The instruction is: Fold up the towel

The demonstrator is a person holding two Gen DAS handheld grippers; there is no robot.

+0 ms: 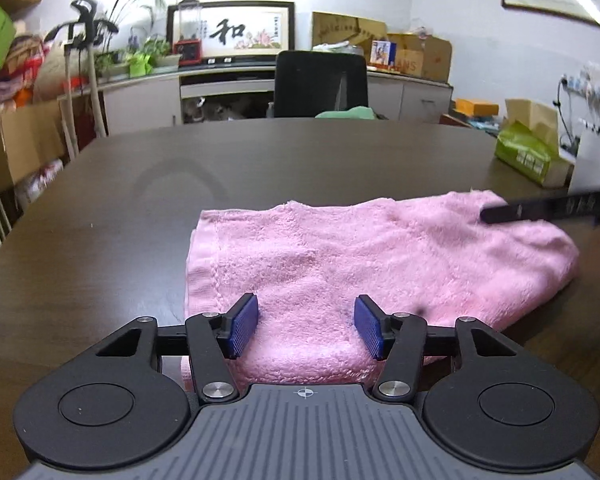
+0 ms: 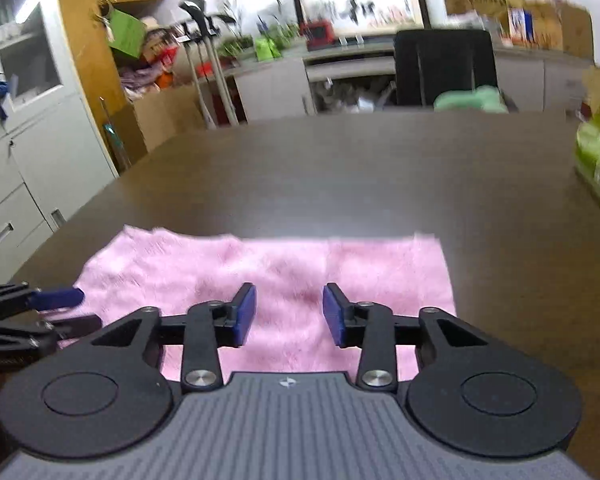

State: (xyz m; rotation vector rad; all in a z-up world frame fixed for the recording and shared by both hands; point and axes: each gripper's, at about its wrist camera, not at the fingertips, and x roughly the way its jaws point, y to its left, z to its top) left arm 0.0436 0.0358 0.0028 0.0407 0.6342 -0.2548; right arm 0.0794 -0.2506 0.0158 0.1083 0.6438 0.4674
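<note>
Nearest in the left wrist view, the left tongs stand open over the near edge of the pink towel, their blue pads apart with nothing pinched between them. The towel lies folded on the dark table, and a blurred black finger of the right tongs reaches over its far right corner. In the right wrist view, the right tongs are likewise open above the towel, holding nothing; the left tongs sit at the towel's left edge. With both released, the loose top layer could slide or spring open, and a careless regrip might catch only one layer and skew the fold.
</note>
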